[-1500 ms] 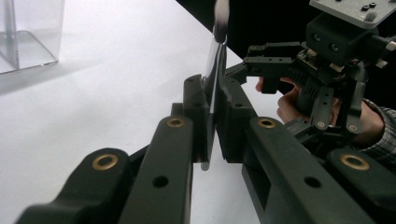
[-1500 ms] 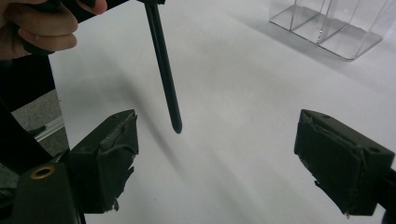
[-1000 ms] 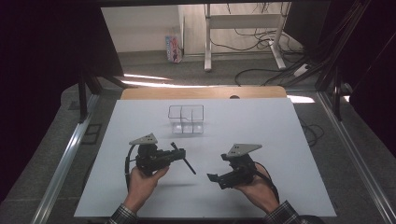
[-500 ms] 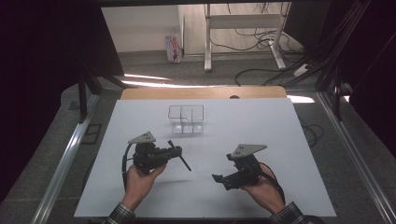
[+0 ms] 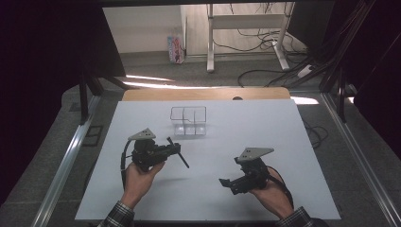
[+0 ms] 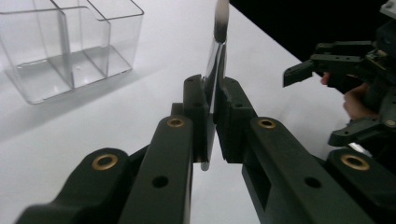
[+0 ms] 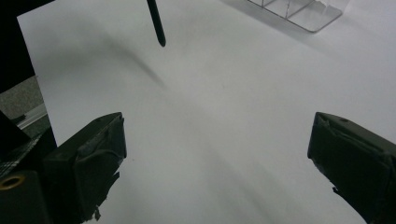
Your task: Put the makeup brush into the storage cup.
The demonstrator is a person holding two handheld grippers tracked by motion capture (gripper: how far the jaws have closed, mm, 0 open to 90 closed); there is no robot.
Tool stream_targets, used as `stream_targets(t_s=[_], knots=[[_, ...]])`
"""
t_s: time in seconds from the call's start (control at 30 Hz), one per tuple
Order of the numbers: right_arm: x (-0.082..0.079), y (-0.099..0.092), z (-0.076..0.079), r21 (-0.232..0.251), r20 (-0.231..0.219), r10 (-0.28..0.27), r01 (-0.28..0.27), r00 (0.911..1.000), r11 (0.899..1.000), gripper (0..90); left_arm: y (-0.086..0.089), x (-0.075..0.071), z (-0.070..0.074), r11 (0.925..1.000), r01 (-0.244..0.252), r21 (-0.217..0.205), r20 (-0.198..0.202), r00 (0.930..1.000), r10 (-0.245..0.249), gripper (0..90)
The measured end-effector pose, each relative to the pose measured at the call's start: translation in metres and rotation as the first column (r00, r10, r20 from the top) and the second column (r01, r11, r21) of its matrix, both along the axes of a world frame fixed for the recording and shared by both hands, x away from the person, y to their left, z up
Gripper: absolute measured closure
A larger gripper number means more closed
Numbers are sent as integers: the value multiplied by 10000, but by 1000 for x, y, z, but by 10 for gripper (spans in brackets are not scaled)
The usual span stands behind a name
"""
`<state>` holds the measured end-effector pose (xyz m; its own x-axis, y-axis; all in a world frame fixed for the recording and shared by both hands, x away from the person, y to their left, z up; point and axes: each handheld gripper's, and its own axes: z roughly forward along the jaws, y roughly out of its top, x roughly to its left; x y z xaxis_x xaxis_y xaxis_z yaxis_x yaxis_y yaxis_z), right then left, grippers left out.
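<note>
The white surface [image 5: 246, 127] is seen under both grippers; no writing can be read on it. A clear divided organiser [image 5: 188, 121] stands toward its far middle, unlabelled. Beyond the surface, on the floor, a small printed package [image 5: 175, 48] is noted, its lettering too small to be read. The left gripper [image 5: 166, 150] is clamped tight on a thin dark pen-like tool [image 5: 178, 152], held off the surface just in front of the organiser, its shaft slanting toward the right gripper [image 5: 226, 183]. That gripper's jaws have just been opening and are spread wide, with nothing between them. No brand marks are made out on either gripper.
</note>
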<state>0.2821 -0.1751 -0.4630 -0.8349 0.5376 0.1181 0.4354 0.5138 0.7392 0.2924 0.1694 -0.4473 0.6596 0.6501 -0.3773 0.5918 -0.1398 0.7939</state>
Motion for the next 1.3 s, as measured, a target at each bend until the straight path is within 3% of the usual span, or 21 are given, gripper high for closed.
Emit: stream_targets(t_s=[0.87, 1.3], knots=[[-7, -28, -4, -486, 86, -367, 371, 9993, 9981, 12, 7, 31, 17, 9956, -605, 715, 647, 9963, 559, 833], [-9, -39, -6, -540, 88, -541, 545, 9985, 9971, 5, 8, 48, 25, 9934, -899, 715, 846, 9929, 838, 832]])
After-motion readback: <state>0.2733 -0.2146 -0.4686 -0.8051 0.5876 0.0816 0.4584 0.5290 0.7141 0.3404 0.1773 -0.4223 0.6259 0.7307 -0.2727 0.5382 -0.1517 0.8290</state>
